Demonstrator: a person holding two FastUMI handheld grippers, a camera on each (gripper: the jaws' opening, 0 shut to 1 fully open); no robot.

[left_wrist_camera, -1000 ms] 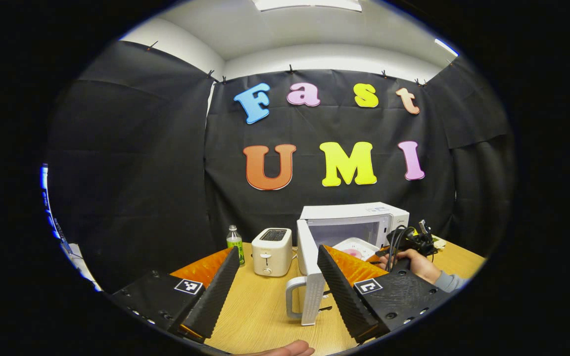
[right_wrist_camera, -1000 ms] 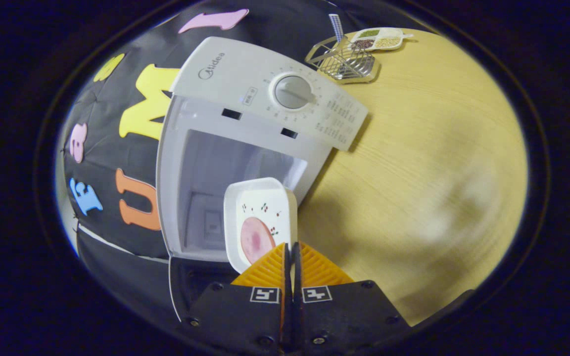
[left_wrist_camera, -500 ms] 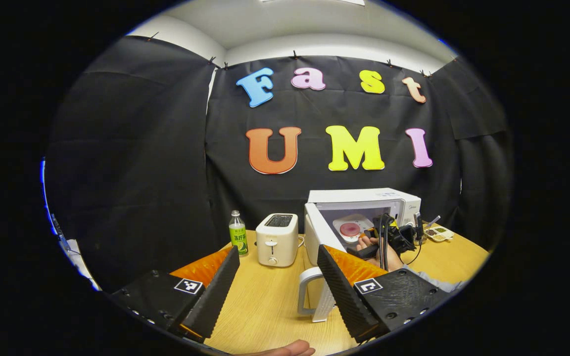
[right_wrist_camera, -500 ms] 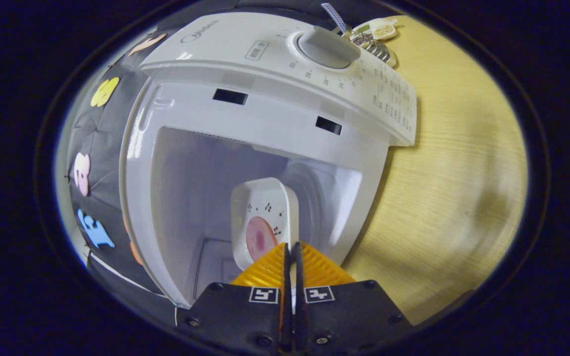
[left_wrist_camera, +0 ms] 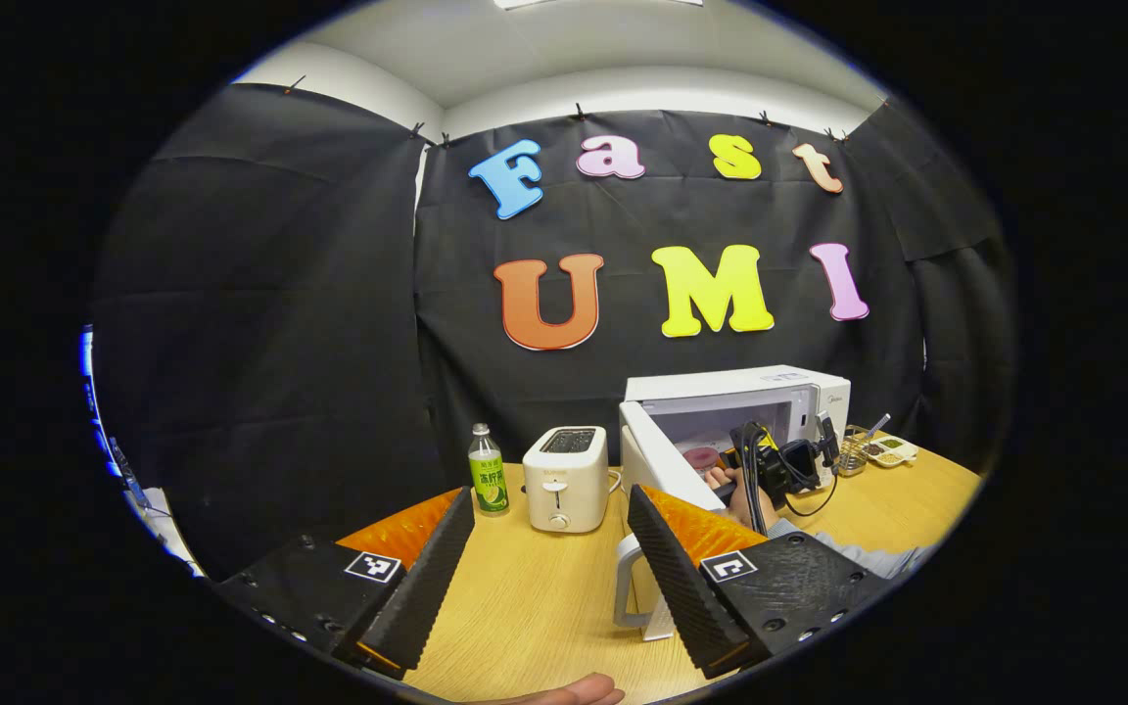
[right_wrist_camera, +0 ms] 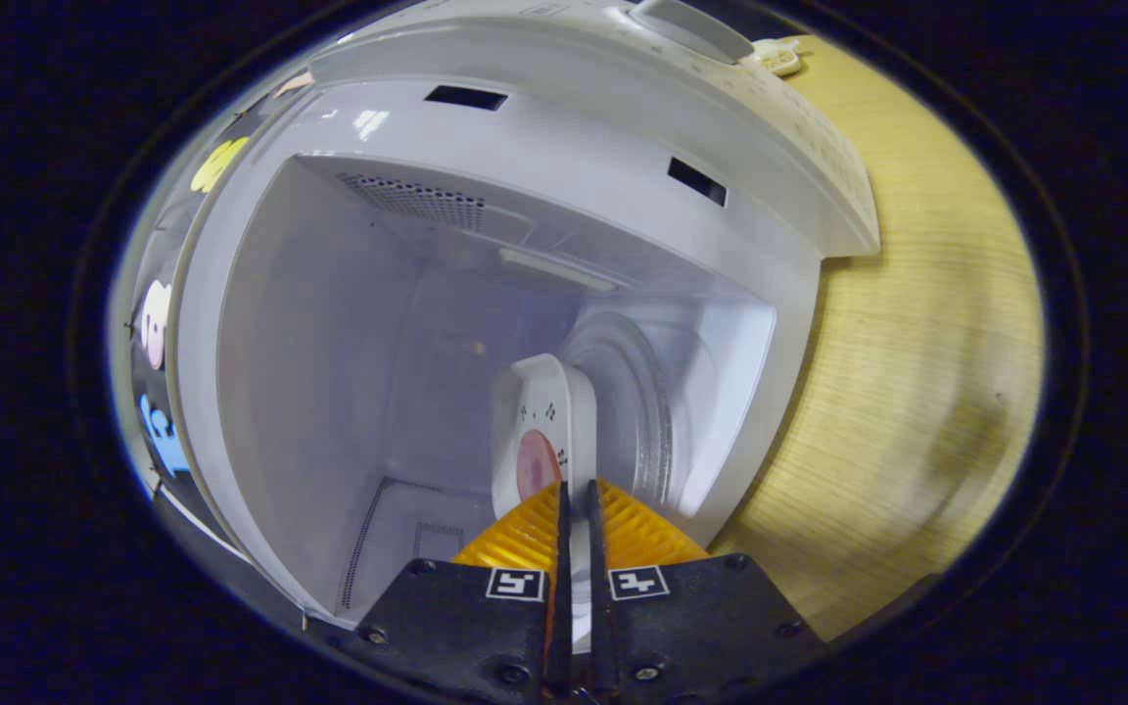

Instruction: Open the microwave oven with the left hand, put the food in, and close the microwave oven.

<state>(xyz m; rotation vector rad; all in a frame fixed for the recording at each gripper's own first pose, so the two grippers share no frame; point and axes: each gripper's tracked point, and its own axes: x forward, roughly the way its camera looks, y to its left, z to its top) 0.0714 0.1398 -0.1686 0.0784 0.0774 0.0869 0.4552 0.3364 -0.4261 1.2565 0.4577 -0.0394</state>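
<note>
Two fingers of right gripper (right_wrist_camera: 574,490) clenched on near rim of small white square ceramic dish (right_wrist_camera: 542,441) with pink food, inside open white microwave oven (right_wrist_camera: 544,196); stiff, slick, breakable; left gripper (left_wrist_camera: 549,578) released.

On my wooden bench (left_wrist_camera: 535,607) a white toaster (left_wrist_camera: 566,478) stands upright near the back. Just beside it, on its left, stands a clear bottle (left_wrist_camera: 488,471) with a green label and a pale cap. Well apart from these, at the far right edge, I see a small wire basket (left_wrist_camera: 853,453) touching a divided dish (left_wrist_camera: 889,449) of bits.
</note>
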